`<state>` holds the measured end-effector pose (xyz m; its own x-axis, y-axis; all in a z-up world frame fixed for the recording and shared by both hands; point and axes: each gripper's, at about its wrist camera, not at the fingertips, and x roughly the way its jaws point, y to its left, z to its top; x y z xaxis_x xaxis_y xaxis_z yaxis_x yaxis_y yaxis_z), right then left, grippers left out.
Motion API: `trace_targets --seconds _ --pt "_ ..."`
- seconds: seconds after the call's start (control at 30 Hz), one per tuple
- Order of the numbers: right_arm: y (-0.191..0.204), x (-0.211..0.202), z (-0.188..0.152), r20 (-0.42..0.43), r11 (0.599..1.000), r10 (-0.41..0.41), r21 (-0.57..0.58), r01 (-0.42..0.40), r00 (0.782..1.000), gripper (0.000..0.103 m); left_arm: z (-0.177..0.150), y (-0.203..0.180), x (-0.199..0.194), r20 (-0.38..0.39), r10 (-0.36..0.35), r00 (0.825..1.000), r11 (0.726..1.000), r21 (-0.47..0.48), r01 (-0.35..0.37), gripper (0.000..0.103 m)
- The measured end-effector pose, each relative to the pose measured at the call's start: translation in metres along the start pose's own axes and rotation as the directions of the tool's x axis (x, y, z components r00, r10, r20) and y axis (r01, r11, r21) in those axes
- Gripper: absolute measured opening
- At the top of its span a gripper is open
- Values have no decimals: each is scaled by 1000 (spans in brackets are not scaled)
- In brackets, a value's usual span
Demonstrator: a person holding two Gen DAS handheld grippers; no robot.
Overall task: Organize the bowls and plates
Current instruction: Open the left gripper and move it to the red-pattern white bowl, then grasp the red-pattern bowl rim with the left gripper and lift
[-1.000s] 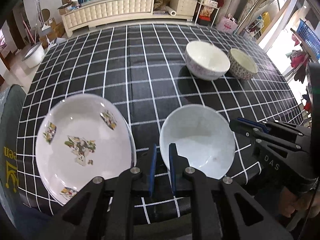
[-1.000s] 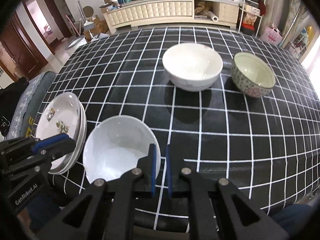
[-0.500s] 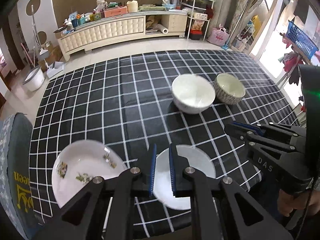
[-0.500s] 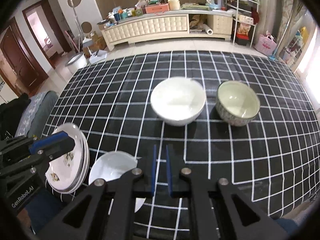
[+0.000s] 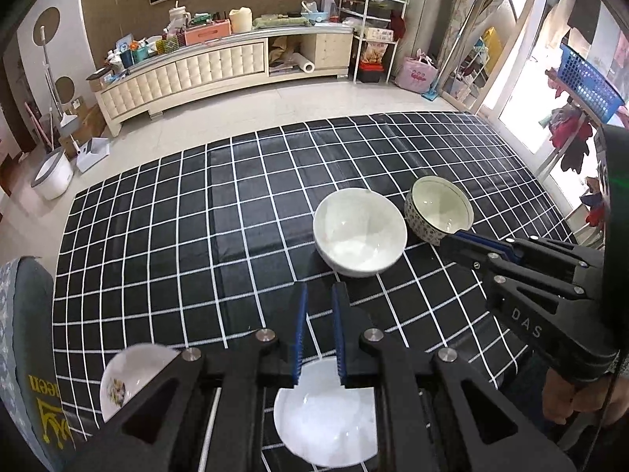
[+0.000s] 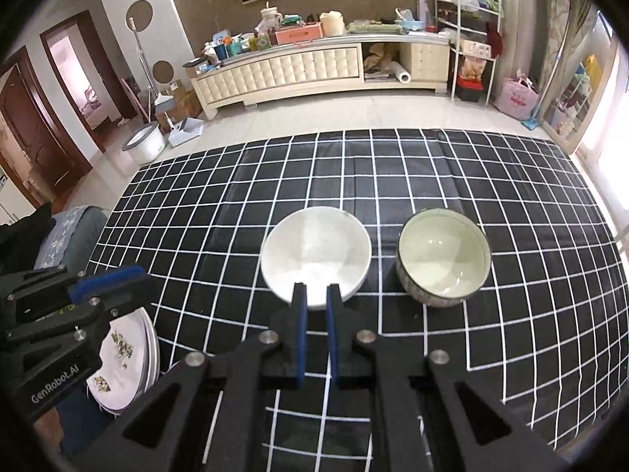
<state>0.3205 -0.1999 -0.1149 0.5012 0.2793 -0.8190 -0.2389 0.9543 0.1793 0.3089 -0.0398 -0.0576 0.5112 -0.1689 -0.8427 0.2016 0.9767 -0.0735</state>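
Observation:
A plain white bowl (image 5: pixel 359 232) (image 6: pixel 314 253) and a patterned bowl with a pale green inside (image 5: pixel 438 208) (image 6: pixel 444 261) stand side by side mid-table. A second white bowl (image 5: pixel 326 421) sits at the near edge under my left gripper (image 5: pixel 318 295). A stack of floral plates (image 5: pixel 125 377) (image 6: pixel 125 358) lies at the near left. My left gripper is empty, jaws nearly together, raised above the table. My right gripper (image 6: pixel 314 295) is also empty, jaws nearly together, raised in front of the far white bowl.
The table carries a black cloth with a white grid (image 5: pixel 196 236) (image 6: pixel 511 314). A grey chair back (image 5: pixel 27 334) stands at the near left. A long cream cabinet (image 6: pixel 283 70) and shelves stand beyond the table.
Both grippers have risen and pulled back from the table. The near white bowl and the plates have dropped to the bottom of the views. Nothing was taken hold of.

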Motion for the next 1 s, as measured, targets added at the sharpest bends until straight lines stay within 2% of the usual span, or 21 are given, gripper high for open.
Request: trace_targets --seconds 0.2,0.53,0.6,0.77,1.0 --pt "-9 22 6 -36 1000 1 4 -1 999 13 17 6 27 -49 -27 998 1000 -11 27 24" --pt "-26 54 12 -105 999 -29 20 31 994 14 34 8 78 -120 -10 993 1000 -5 9 26" --pt "-28 59 13 -118 999 -38 21 40 992 16 35 9 87 -135 -12 991 1000 -6 11 26" --pt "-30 65 14 -117 997 -74 12 76 990 45 36 9 102 -160 -14 987 1000 1 14 26" --pt "-32 70 16 -114 997 -76 4 77 991 47 40 11 117 -178 -26 984 1000 6 28 31"
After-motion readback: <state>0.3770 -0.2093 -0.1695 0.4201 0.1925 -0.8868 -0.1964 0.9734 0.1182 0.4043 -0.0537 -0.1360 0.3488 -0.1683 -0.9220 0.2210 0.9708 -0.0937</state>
